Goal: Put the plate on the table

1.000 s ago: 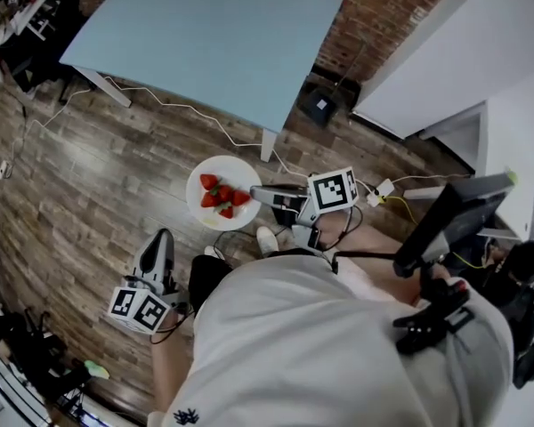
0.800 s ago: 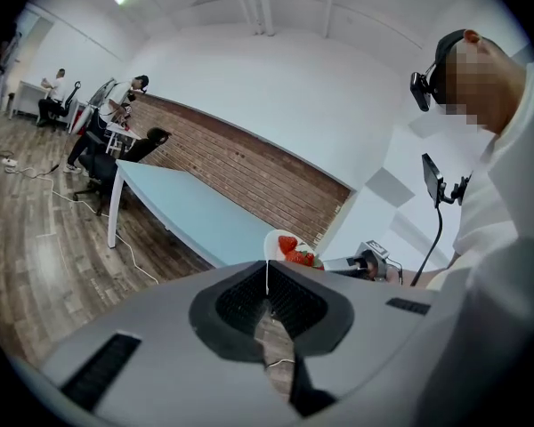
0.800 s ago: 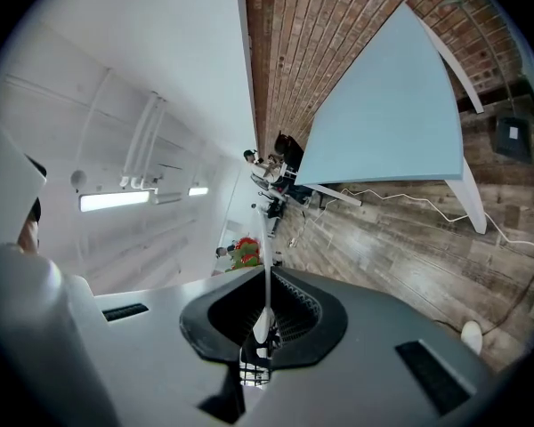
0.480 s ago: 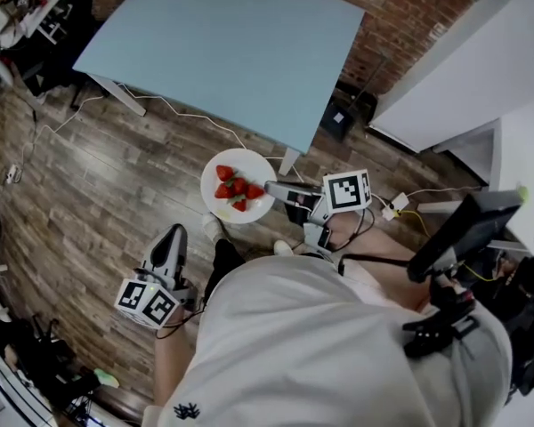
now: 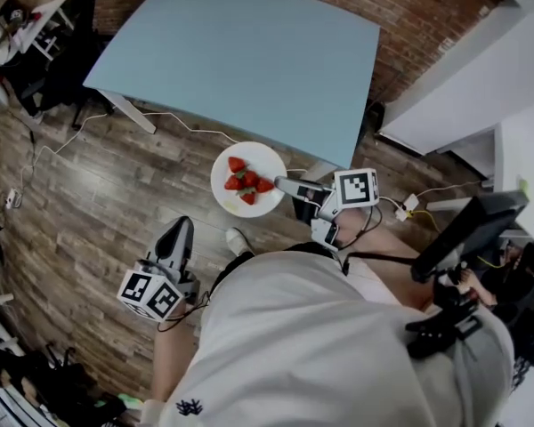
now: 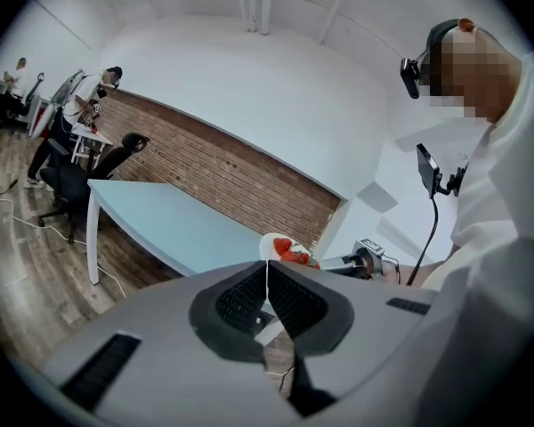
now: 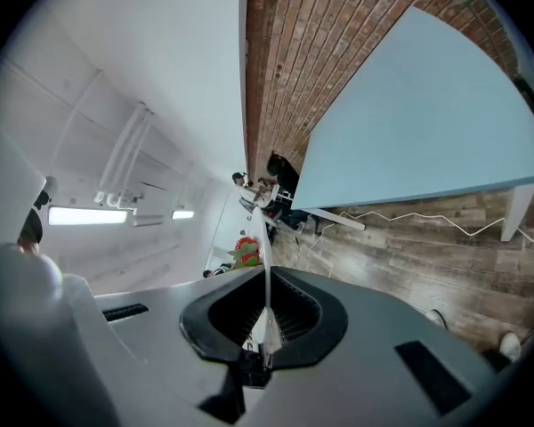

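Observation:
A white plate (image 5: pixel 249 179) with several strawberries (image 5: pixel 246 178) hangs over the wooden floor, just short of the near edge of the light blue table (image 5: pixel 240 52). My right gripper (image 5: pixel 283 184) is shut on the plate's right rim. In the right gripper view the plate (image 7: pixel 264 256) runs edge-on between the jaws of the right gripper (image 7: pixel 267 314), with the strawberries (image 7: pixel 246 252) to its left. My left gripper (image 5: pixel 180 229) hangs lower left, shut and empty. From the left gripper (image 6: pixel 269 269) the plate (image 6: pixel 274 243) shows beyond the closed pads.
White cables (image 5: pixel 160 118) trail over the floor under the table's near leg (image 5: pixel 129 112). A brick wall (image 5: pixel 409 7) runs behind the table. White furniture (image 5: pixel 463 87) stands at the right, and an office chair (image 5: pixel 67 60) at the upper left. My shoe (image 5: pixel 238 238) is below the plate.
The right gripper has carried the plate up and to the right, closer to the table's near edge. The left gripper has followed slightly and stays shut.

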